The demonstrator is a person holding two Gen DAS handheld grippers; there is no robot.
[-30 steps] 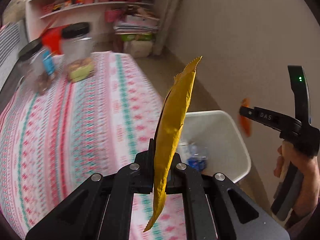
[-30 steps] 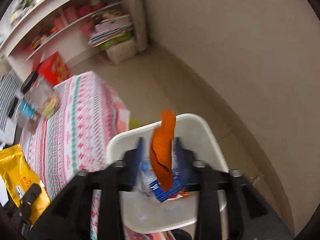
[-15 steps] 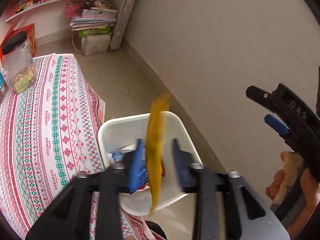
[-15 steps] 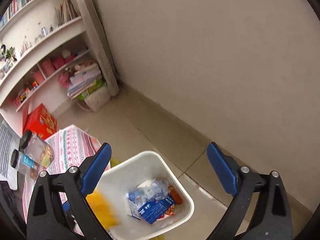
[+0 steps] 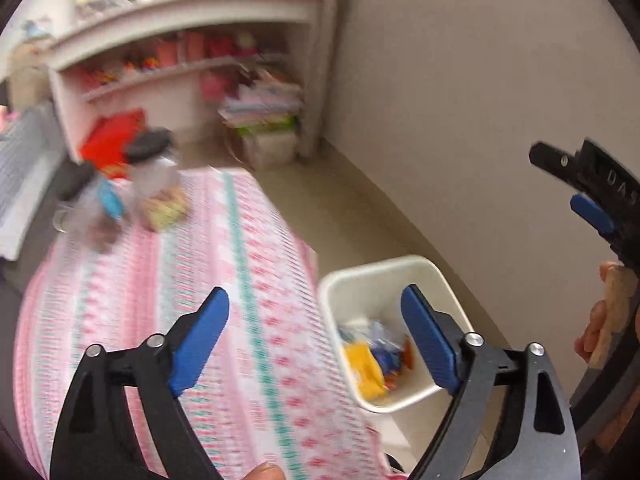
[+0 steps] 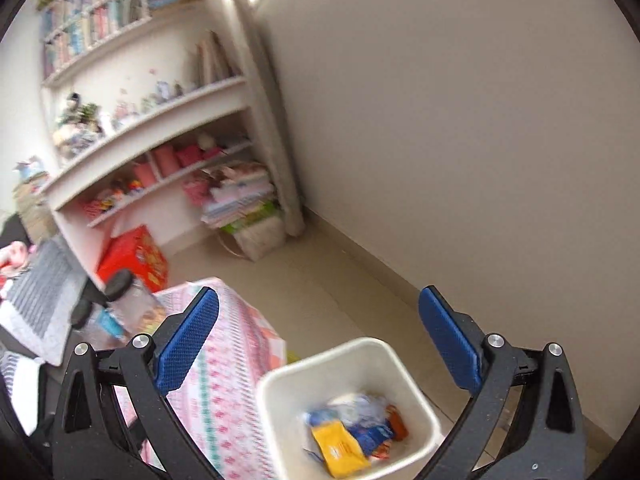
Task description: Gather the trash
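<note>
A white trash bin (image 5: 384, 272) stands on the floor beside the table; it also shows in the right wrist view (image 6: 344, 360). In it lie a yellow wrapper (image 5: 366, 370), also seen in the right wrist view (image 6: 340, 446), an orange wrapper (image 6: 398, 424) and blue packaging (image 6: 370, 434). My left gripper (image 5: 316, 338) is open and empty above the table edge and the bin. My right gripper (image 6: 320, 340) is open and empty above the bin; it shows at the right edge of the left wrist view (image 5: 572, 184).
The table has a pink and green patterned cloth (image 5: 168, 300). Clear jars with black lids (image 5: 156, 172) stand at its far end, before a red box (image 6: 134, 256). White shelves (image 6: 160, 120) and a beige wall (image 6: 460, 120) lie beyond.
The yellow wrapper left my left gripper and the orange wrapper left my right gripper; both now lie in the bin. Both grippers opened wide and pulled up and back.
</note>
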